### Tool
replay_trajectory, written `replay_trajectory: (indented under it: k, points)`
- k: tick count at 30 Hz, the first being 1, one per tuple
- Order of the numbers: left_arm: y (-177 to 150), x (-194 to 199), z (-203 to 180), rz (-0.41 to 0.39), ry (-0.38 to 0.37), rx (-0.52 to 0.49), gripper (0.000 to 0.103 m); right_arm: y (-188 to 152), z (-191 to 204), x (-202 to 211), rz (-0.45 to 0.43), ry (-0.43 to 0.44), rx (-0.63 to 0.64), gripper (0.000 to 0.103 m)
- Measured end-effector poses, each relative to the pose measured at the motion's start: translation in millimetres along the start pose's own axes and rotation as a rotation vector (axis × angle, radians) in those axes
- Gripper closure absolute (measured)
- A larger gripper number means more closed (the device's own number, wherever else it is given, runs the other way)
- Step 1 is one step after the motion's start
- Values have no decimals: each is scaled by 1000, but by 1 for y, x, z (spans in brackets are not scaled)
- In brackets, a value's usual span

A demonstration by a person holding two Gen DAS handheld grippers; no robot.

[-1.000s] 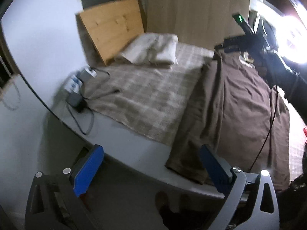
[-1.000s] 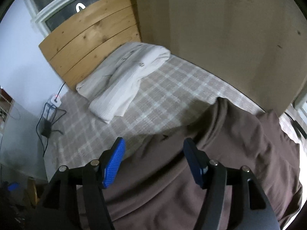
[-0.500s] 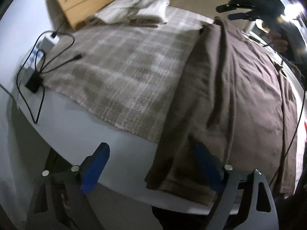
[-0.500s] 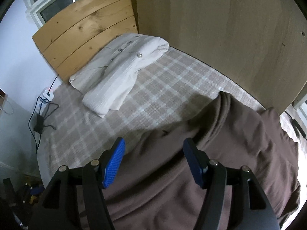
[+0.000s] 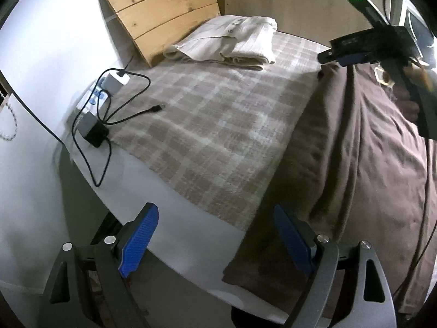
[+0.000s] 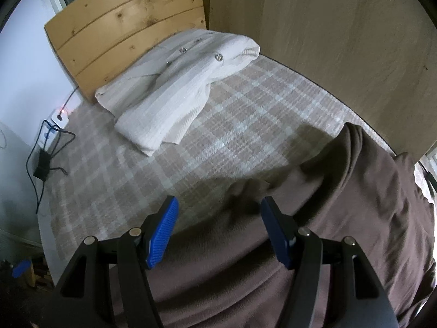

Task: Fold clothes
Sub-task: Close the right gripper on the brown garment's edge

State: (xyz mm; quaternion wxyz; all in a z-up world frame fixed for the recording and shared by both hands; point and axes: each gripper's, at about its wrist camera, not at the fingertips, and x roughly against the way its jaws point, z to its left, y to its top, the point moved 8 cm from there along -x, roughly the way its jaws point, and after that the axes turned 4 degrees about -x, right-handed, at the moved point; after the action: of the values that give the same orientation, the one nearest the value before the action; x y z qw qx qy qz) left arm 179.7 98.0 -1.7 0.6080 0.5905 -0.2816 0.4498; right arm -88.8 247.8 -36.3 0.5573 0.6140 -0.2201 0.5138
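Left wrist view, left to right: white wall; charger brick and tangled black cables [image 5: 94, 134] on the bare mattress edge, beside a white power strip [image 5: 114, 82]; wooden headboard [image 5: 164, 13] behind; folded white knit cardigan [image 5: 235, 41] lying against the headboard on the plaid blanket [image 5: 207, 125]; brown garment [image 5: 368, 169] spread over the right half of the bed, its near corner hanging past the mattress edge.

Left gripper [image 5: 215, 242] hovers over the bed edge, jaws wide with nothing pinched; they have just been closing a little; the brown garment's near hem lies just inside the right blue pad [image 5: 293, 239], apart from the left pad, no clear contact.

Far right of the same view: right gripper [image 5: 352, 52] held in a person's hand [image 5: 409, 101] above the garment's far corner.

Right wrist view, left to right: cables and charger at the bed's side; headboard; white cardigan with metal buttons; plaid blanket; wooden wardrobe panel [image 6: 341, 41] at right; brown garment bunched into a ridge at lower right.

Right gripper [image 6: 218, 231] jaws stand moderately apart, empty; a dark fold of the brown garment lies between and just ahead of the pads, beneath them; whether it is touched, cannot tell.
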Motion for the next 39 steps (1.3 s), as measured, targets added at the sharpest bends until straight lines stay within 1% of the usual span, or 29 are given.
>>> replay_trajectory:
  k: [9, 17, 20, 24, 27, 30, 39]
  points:
    - [-3, -3, -5, -2, -21, -7, 17, -1, 4, -11, 7, -52, 1, 41]
    - [-6, -10, -6, 9, -37, -17, 17, 0, 2, -13, 7, -62, -8, 41]
    - [-6, -11, -6, 10, -34, -23, 17, 1, -3, -11, 2, -78, -17, 41]
    - [-5, -10, -7, 2, -41, -27, 17, 5, -9, 2, -59, -125, -47, 41]
    - [-7, -12, -7, 5, -46, -22, 17, 8, -7, 17, -123, -174, -53, 41]
    - [-9, -14, -8, 14, -52, -19, 17, 12, -4, 30, -167, -194, -56, 41]
    - [-14, -16, -12, 26, -50, -43, 17, 14, 0, 43, -199, -199, -44, 41]
